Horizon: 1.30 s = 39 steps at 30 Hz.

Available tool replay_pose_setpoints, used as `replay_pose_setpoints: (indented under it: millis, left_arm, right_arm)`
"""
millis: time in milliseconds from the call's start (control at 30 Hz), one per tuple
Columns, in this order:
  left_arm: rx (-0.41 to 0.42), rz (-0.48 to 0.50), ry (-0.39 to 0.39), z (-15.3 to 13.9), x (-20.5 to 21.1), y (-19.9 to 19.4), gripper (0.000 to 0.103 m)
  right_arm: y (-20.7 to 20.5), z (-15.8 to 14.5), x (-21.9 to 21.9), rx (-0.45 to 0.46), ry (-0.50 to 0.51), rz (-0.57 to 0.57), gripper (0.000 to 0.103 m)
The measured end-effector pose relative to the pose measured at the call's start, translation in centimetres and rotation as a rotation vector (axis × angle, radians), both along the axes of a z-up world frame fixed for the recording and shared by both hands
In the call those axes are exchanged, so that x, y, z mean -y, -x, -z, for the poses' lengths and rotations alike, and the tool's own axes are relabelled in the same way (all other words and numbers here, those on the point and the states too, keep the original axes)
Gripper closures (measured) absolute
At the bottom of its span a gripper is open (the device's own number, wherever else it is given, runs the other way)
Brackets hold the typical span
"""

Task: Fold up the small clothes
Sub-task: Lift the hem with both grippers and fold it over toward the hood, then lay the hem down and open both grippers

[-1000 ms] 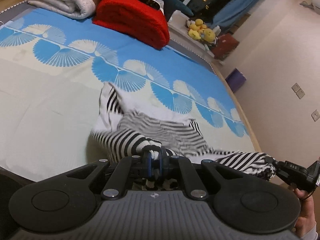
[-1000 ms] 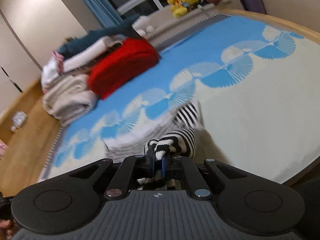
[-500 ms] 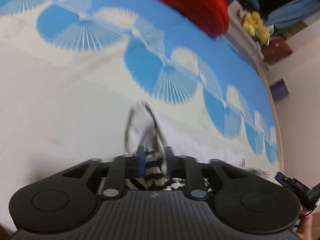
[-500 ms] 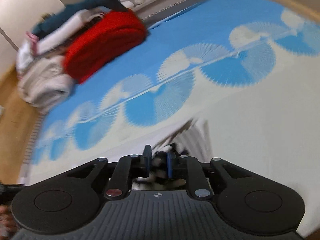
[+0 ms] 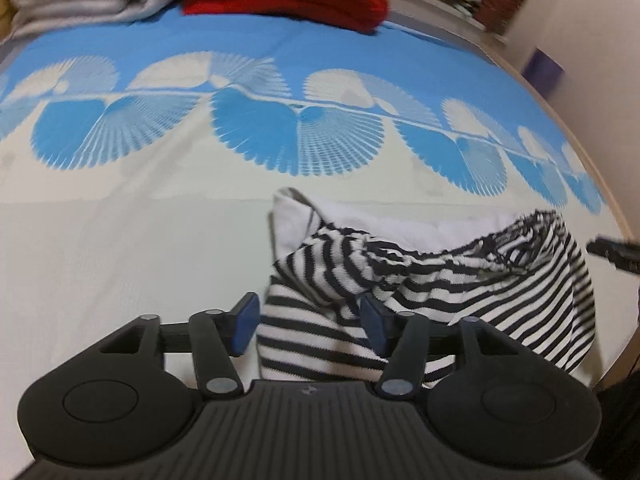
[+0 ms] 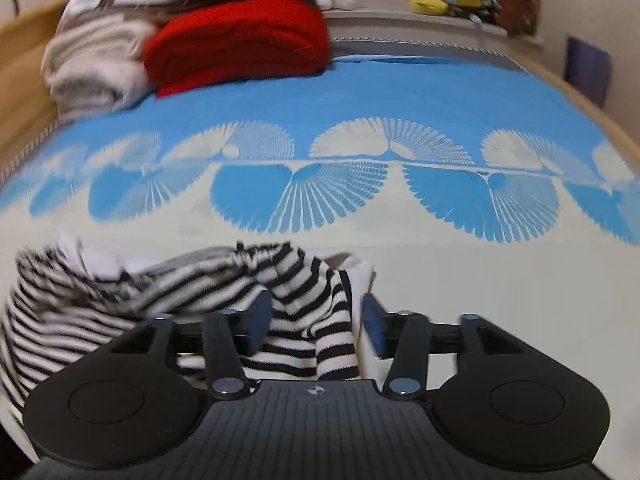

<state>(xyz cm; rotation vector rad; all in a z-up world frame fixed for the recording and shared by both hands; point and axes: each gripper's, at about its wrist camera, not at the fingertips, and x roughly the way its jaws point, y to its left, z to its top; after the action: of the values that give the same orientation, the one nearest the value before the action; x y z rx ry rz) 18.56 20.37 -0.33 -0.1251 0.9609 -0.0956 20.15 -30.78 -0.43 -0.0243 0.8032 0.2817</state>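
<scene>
On the bed's near edge: striped garment (image 5: pixel 460 292) lay bunched on the bedspread (image 5: pixel 120 240).
Left gripper (image 5: pixel 310 322): jaws wide apart, cloth between, ungripped.
Right gripper (image 6: pixel 316 320): jaws spread, likewise.
Free room: pale bedspread beyond; red blanket (image 6: pixel 240 52) far off.

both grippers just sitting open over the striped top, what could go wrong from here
1. The striped top lies bunched and rumpled rather than flat on the bed sheet, so any fold started now would probably trap creases.
2. Cloth lies between the open fingers of the left gripper and the right gripper; pulling away may snag it and drag it.
3. Its right part lies close to the bed's edge and might slide off.
</scene>
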Motion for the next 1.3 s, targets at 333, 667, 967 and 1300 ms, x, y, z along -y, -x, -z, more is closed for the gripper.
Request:
replay_pose_setpoints:
  millis: [333, 667, 967, 1300]
  left_arm:
    - [0.056, 0.075, -0.180, 2.3, 3.6, -3.4, 0.035]
    - [0.203, 0.035, -0.177, 0.4, 3.1, -6.1, 0.097]
    - [0.276, -0.047, -0.371, 0.8, 5.0, -10.1, 0.098]
    - [0.037, 0.008, -0.471, 7.7, 5.7, -13.9, 0.101]
  right_arm:
    - [-3.1, 1.9, -5.3, 0.079, 0.191, -0.175, 0.037]
    - [-6.1, 2.4, -7.5, 0.169, 0.237, -0.216, 0.085]
    - [-8.8, 1.1, -7.7, 0.274, 0.163, -0.066, 0.089]
    - [-12.5, 8.5, -11.2, 0.061, 0.405, -0.106, 0.088]
